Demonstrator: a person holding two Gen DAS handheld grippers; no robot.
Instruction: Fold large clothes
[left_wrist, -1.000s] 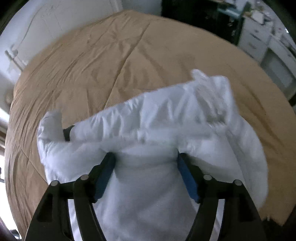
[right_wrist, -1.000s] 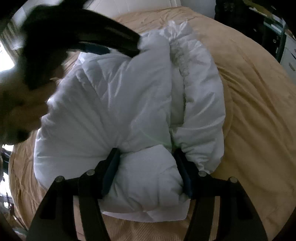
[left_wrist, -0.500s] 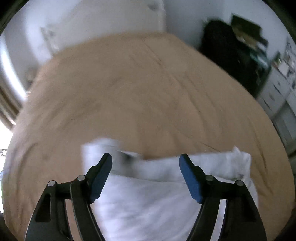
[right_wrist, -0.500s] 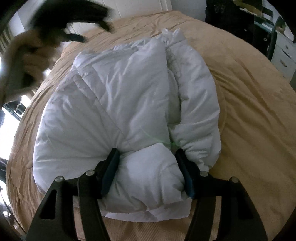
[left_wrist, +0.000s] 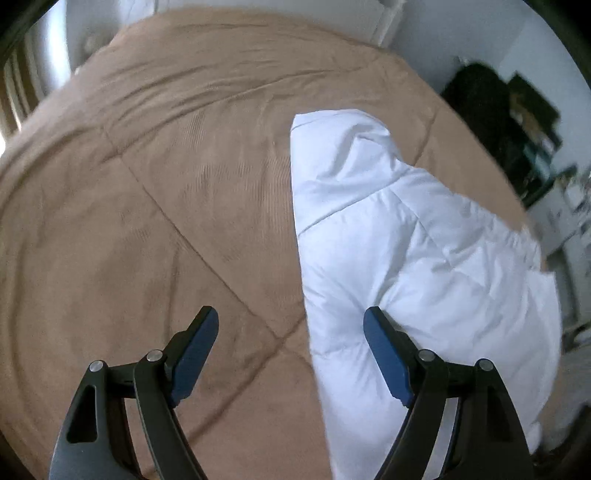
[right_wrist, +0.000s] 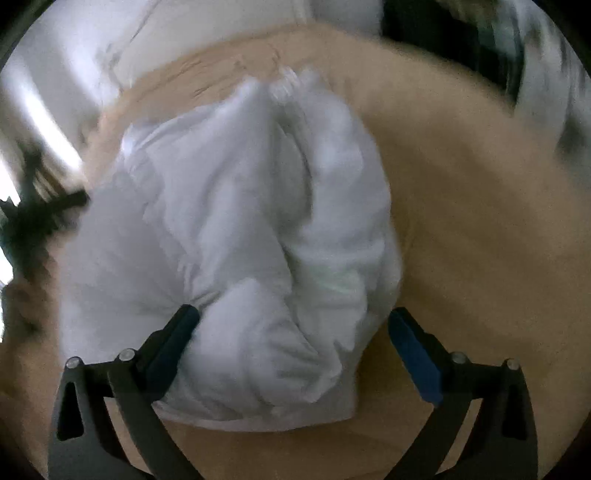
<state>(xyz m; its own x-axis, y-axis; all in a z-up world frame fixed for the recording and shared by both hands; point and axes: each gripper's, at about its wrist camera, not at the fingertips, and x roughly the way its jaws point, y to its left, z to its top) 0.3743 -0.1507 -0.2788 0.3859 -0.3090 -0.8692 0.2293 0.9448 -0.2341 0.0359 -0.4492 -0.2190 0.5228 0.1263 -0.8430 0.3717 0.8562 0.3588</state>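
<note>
A white puffy jacket lies folded in a bundle on a tan bedspread. In the left wrist view it fills the right half. My left gripper is open and empty, above the bedspread at the jacket's left edge; its right finger overlaps the jacket. In the blurred right wrist view the jacket sits in the middle. My right gripper is open wide, its fingers on either side of the bundle's near end, not pinching it.
The tan bedspread covers the whole bed. A white headboard and wall stand at the far end. Dark furniture and white drawers stand beyond the bed's right edge.
My left gripper let go of the jacket and swung off to its left side. My right gripper opened wider and released the bundle's near end.
</note>
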